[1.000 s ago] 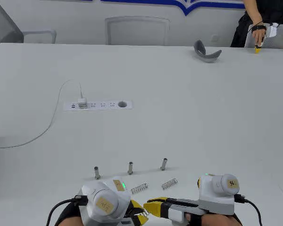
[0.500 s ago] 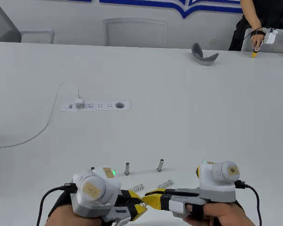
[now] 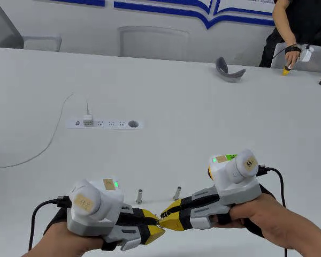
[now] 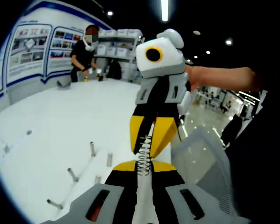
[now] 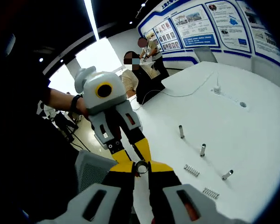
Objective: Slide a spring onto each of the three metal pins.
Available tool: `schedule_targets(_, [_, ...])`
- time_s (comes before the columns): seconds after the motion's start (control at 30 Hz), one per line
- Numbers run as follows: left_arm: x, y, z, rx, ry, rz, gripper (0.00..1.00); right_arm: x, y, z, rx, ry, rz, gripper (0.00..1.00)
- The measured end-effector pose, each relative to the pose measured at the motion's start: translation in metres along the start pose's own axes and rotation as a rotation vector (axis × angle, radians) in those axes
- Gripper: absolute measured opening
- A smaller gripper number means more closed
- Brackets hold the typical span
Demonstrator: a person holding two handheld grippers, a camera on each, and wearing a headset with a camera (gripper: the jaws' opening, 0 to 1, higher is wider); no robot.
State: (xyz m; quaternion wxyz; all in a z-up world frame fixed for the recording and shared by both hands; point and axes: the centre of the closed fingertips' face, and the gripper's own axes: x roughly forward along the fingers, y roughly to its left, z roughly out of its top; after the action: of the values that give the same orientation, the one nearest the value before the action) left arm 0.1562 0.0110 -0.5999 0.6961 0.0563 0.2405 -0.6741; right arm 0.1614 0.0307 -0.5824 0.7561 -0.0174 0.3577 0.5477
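Note:
A small metal spring (image 4: 143,154) spans the gap between both grippers, which meet tip to tip above the table's near edge. My left gripper (image 3: 158,229) is shut on one end and my right gripper (image 3: 163,217) grips the other, seen end-on as a ring (image 5: 141,167). Three short metal pins (image 5: 181,131) (image 5: 203,150) (image 5: 227,175) stand bare in a row on the white table. Two of them (image 3: 139,196) (image 3: 177,193) show just beyond the grippers. Two more springs (image 5: 192,170) (image 5: 210,192) lie beside the pins.
A white power strip (image 3: 104,124) with a plug and a trailing cable (image 3: 48,144) lies at mid-table. A grey curved object (image 3: 227,69) rests at the far side. A person (image 3: 297,27) works at the far right corner. Chairs stand behind the table.
Both grippers have risen from the table's front edge with their tips together; the right one has climbed more and tilts down. The two loose springs are now hidden behind them in the head view.

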Motion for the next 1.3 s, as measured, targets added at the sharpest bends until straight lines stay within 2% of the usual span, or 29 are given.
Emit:
schedule_targets(0.13, [-0.002, -0.002, 0.001, 0.010, -0.006, -0.009, 0.10, 0.002, 0.004, 0.000, -0.051, 0.056, 0.025, 0.12])
schedule_targets(0.23, [-0.004, -0.005, 0.002, 0.022, -0.010, -0.020, 0.10, 0.001, 0.008, -0.002, -0.120, 0.123, 0.053, 0.12])
schedule_targets(0.5, [-0.008, -0.005, 0.005, 0.041, -0.009, -0.022, 0.10, 0.005, 0.010, 0.001, -0.171, 0.181, 0.079, 0.13])
schedule_targets(0.63, [-0.010, -0.007, 0.002, 0.048, 0.000, -0.024, 0.10, 0.008, 0.011, -0.001, -0.170, 0.186, 0.093, 0.13])
schedule_targets(0.8, [-0.014, -0.011, -0.007, 0.074, 0.018, -0.038, 0.10, 0.016, 0.019, -0.005, -0.192, 0.194, 0.108, 0.12])
schedule_targets(0.9, [-0.017, -0.009, -0.012, 0.084, 0.011, -0.021, 0.10, 0.021, 0.018, -0.005, -0.189, 0.186, 0.096, 0.12])
schedule_targets(1.13, [-0.024, -0.006, -0.023, 0.081, 0.020, -0.016, 0.11, 0.033, 0.020, -0.007, -0.171, 0.186, 0.088, 0.12])
schedule_targets(1.3, [-0.030, 0.003, -0.031, 0.060, 0.023, 0.016, 0.18, 0.040, 0.018, -0.009, -0.163, 0.197, 0.075, 0.12])
